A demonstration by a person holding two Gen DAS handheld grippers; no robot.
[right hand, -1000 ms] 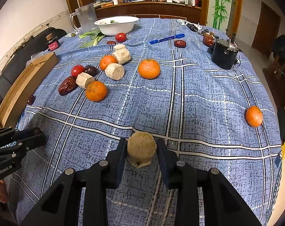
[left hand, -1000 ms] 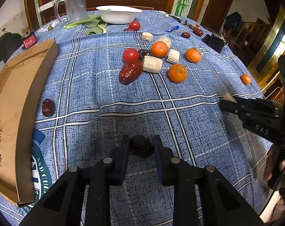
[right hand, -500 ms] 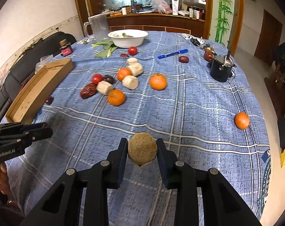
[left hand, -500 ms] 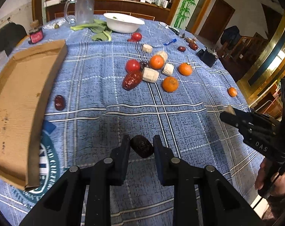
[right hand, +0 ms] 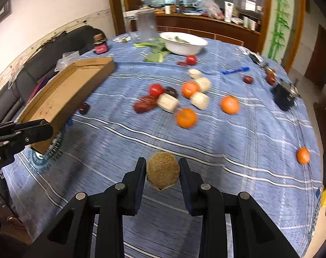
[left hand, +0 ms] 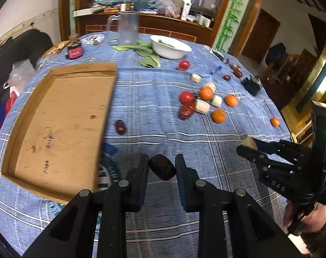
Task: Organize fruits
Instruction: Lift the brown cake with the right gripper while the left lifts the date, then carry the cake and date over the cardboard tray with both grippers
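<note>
The left gripper (left hand: 162,167) is narrowed onto a dark wrinkled date (left hand: 162,169), both pads pressing its sides, and the date hangs clear of the blue plaid tablecloth (left hand: 145,99). The cardboard tray (left hand: 61,118) lies just to the left of this gripper in the left wrist view, with its near corner beside the left finger. A second red date (left hand: 120,126) rests on the cloth just beside the tray's right wall.

The right gripper (right hand: 163,171) is narrowed onto a round tan corn cob piece (right hand: 163,169), cut face toward the camera, held above the cloth. In the left wrist view this gripper appears at the right edge, gripped by a hand (left hand: 302,215).

The remaining produce sits in a cluster near the table centre: a large red date (right hand: 144,104), a tomato (right hand: 155,89), a dark plum-like fruit (right hand: 171,91), three pale corn cob pieces (right hand: 167,102) and two tangerines (right hand: 186,117). A third tangerine (right hand: 229,104) lies just right of the cluster, and a fourth (right hand: 302,155) lies well apart near the right table edge.

At the far side stand a white bowl (right hand: 183,43), leafy greens (right hand: 156,51), a clear pitcher (right hand: 146,26) and a small jar (right hand: 100,44). A blue pen (right hand: 235,70) lies beyond the cluster
</note>
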